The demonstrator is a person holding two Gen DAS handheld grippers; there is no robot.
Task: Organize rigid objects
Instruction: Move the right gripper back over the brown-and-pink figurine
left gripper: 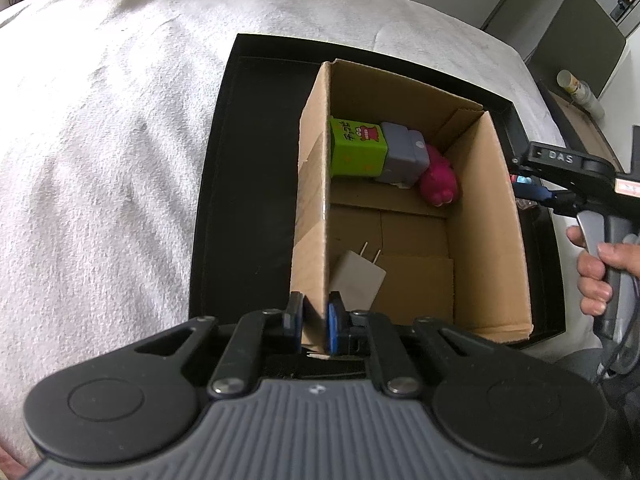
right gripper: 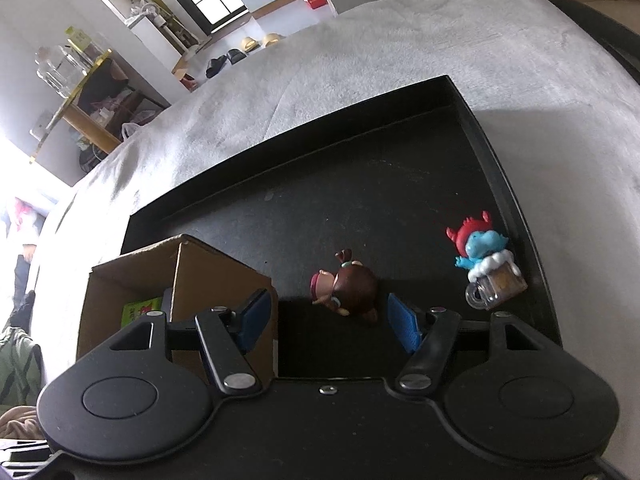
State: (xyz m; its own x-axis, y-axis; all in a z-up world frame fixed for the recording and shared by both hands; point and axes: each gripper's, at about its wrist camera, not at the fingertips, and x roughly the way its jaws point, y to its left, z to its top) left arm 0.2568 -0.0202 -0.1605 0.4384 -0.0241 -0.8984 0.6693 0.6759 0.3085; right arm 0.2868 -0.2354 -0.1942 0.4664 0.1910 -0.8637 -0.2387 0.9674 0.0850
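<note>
1 cardboard box (left gripper: 484, 208) on 1 black tray (right gripper: 512, 184). Inside box: 1 green block figure (left gripper: 358, 148), 1 grey block figure (left gripper: 402, 156), 1 pink plush toy (left gripper: 438, 184), 1 white plug adapter (left gripper: 356, 276). Loose on tray: 1 brown monkey figure (right gripper: 352, 290), 1 blue-and-red figure in a mug (right gripper: 488, 264).
</note>
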